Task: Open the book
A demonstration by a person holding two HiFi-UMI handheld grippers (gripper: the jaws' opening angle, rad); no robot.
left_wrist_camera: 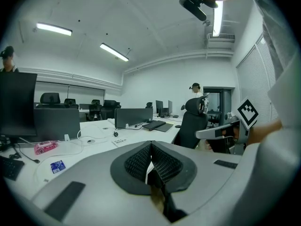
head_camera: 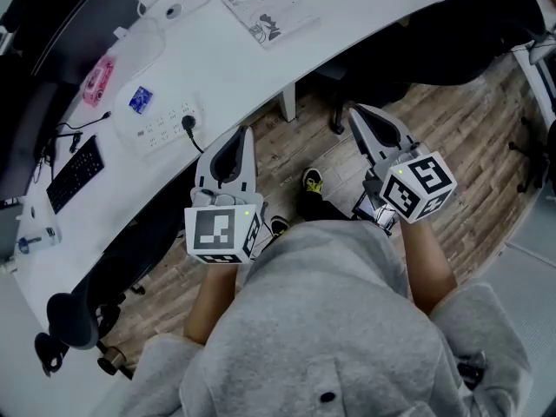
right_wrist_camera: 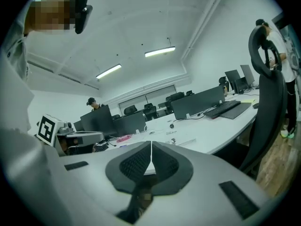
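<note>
Book (head_camera: pixel 269 11) flat on desk (head_camera: pixel 226 68), well ahead of left gripper (head_camera: pixel 247 132) and right gripper (head_camera: pixel 355 110); fingers pressed together, empty.

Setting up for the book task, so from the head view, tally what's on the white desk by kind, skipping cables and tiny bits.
Book: 1
Keyboard: 1
Power strip: 1
Pink packet: 1
Blue card: 1
Total: 5
</note>
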